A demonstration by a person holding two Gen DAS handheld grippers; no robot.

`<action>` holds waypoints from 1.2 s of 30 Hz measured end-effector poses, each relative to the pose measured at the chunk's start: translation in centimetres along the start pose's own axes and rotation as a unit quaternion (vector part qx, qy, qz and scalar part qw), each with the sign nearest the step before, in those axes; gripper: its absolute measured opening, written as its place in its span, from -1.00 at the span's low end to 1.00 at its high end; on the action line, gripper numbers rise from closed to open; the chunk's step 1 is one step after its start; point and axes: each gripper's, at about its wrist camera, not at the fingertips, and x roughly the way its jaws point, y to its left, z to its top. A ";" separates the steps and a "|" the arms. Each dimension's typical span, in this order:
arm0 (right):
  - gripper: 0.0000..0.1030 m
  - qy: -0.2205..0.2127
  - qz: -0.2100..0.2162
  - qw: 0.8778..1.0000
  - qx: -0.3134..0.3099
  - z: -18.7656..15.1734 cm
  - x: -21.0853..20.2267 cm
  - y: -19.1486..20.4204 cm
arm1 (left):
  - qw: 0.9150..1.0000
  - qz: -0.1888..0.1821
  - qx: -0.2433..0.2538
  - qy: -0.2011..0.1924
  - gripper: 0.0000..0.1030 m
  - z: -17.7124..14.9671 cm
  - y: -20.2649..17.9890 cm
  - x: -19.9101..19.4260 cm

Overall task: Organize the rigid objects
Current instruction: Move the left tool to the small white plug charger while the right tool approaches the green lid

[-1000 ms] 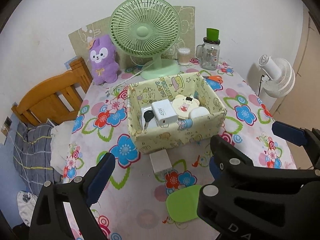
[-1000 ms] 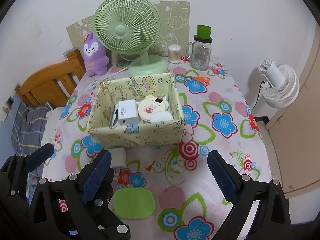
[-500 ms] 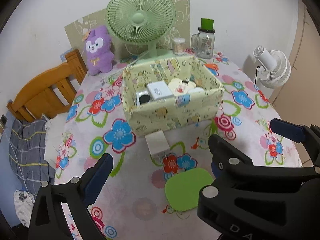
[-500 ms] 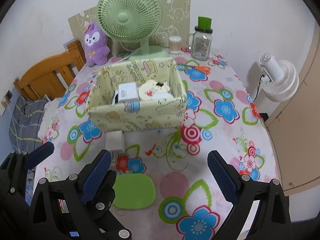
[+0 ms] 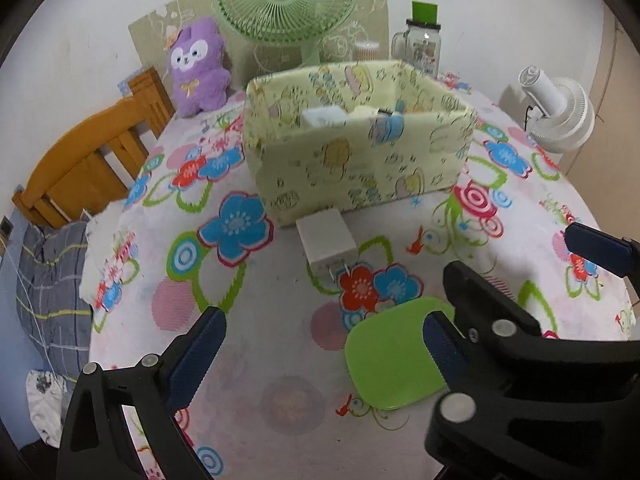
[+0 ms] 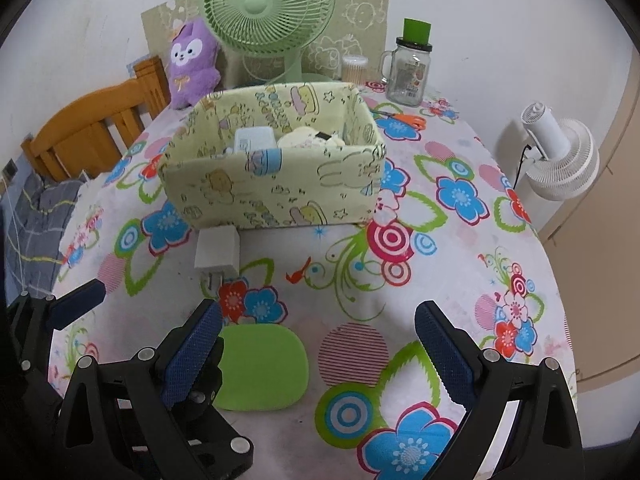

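Both grippers have their jaws spread wide apart with nothing between them. Seen from its own camera, the left gripper (image 5: 320,354) hangs low over the flowered tablecloth (image 5: 256,312), and the right gripper (image 6: 316,344) hangs just beside it, to its right.

Taking the yellow fabric box (image 5: 360,152) as the landmark: a white charger (image 5: 327,242) lies on the cloth touching or almost touching the box's near wall, toward its left corner, with its two metal prongs pointing away from the box toward the grippers. A flat green pad (image 5: 394,360) lies further out from the box on the same side, near the grippers; in the left wrist view the left gripper's right finger overlaps its edge. Inside the box sit a white block (image 6: 255,139) and a cream, round-edged item (image 6: 308,138); the rest of the contents are hidden by the wall.

Behind the box stand a green fan (image 6: 269,8), a purple plush toy (image 6: 194,64) to its left, and a glass jar (image 6: 409,72) with a green lid to its right. Orange-handled scissors (image 6: 404,119) lie off the box's far right corner.
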 end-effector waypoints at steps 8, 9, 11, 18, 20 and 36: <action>0.91 0.020 0.002 1.000 0.018 -0.4 2.5 -0.3 | 1.000 0.004 -0.014 0.009 0.94 -0.4 0.2 2.4; 0.91 0.020 0.001 1.000 0.018 -0.3 2.7 -0.4 | 1.000 0.004 -0.016 0.009 0.94 -0.3 0.2 2.6; 0.91 0.020 -0.001 1.000 0.017 0.1 3.2 -0.5 | 1.000 0.003 -0.019 0.009 0.94 0.0 0.2 3.0; 0.91 0.020 -0.008 1.000 0.023 1.3 4.7 -1.1 | 1.000 0.003 -0.029 0.010 0.94 1.5 0.0 4.5; 0.91 0.022 -0.007 0.999 0.025 1.7 5.2 -1.3 | 0.999 0.003 -0.031 0.012 0.94 1.8 -0.1 5.0; 0.91 0.038 -0.008 0.998 0.041 3.2 8.3 -2.4 | 0.999 0.013 -0.025 0.030 0.79 4.0 -0.7 8.1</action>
